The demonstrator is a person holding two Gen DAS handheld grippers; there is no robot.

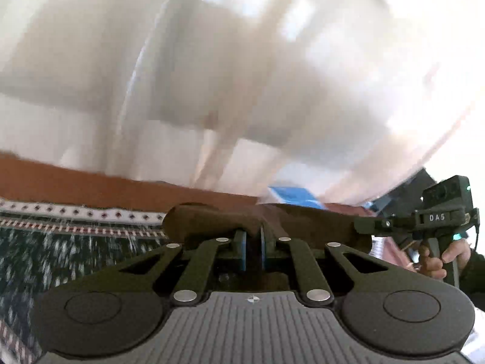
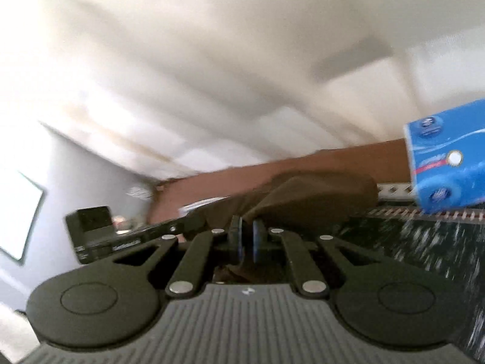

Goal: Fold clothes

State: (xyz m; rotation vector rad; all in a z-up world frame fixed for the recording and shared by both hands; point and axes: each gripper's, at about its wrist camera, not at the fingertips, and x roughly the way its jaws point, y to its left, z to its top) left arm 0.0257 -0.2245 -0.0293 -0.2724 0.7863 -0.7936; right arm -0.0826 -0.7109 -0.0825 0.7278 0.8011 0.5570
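1. The left gripper [image 1: 254, 244] has its blue-padded fingers [image 1: 241, 250] clamped on a fold of the dark brown cloth garment [image 1: 212, 221].
2. The right gripper [image 2: 246, 242] pinches the same garment [image 2: 318, 194], which hangs between the two over the dark patterned carpet [image 1: 60, 257].
3. A blue tissue box [image 2: 448, 157] stands just beyond.
4. A hand [image 1: 439, 261] grips the right gripper's handle.

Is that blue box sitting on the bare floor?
No: in the right wrist view the blue box stands on the dark patterned cloth, beside the brown garment.
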